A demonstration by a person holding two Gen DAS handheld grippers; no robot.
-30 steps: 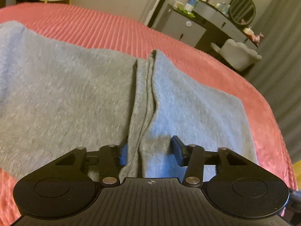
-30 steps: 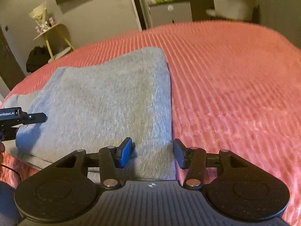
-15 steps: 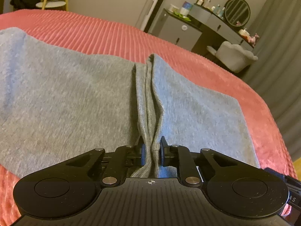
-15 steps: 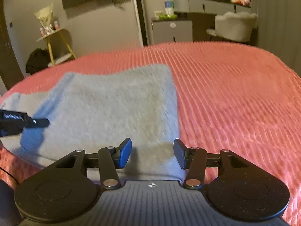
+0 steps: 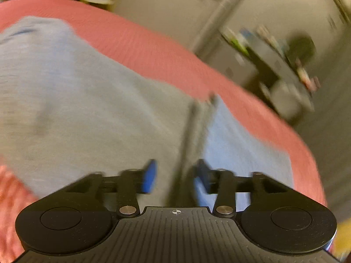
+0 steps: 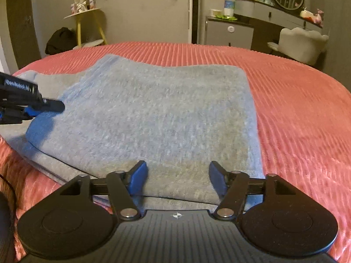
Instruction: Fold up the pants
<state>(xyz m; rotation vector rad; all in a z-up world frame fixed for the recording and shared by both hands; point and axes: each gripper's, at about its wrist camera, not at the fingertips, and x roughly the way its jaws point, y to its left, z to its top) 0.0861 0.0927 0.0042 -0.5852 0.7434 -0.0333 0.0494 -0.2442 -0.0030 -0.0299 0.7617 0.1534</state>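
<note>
Grey pants (image 6: 158, 114) lie folded across the near-left part of the red bed (image 6: 296, 100). The left hand-held gripper (image 5: 175, 175) has just spread its jaws, straddling the ridge without pinching; the right hand-held gripper (image 6: 177, 175) has widened too, empty over the near edge, apparently releasing.

Pants (image 6: 158, 118) are covering the bedspread (image 6: 296, 109) left of centre, the left gripper (image 6: 47, 107) is crowding their left edge, and open bedspread is lying right and beyond.

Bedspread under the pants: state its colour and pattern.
Coral-pink with fine raised ribs; the bedspread shows best in the right wrist view.
</note>
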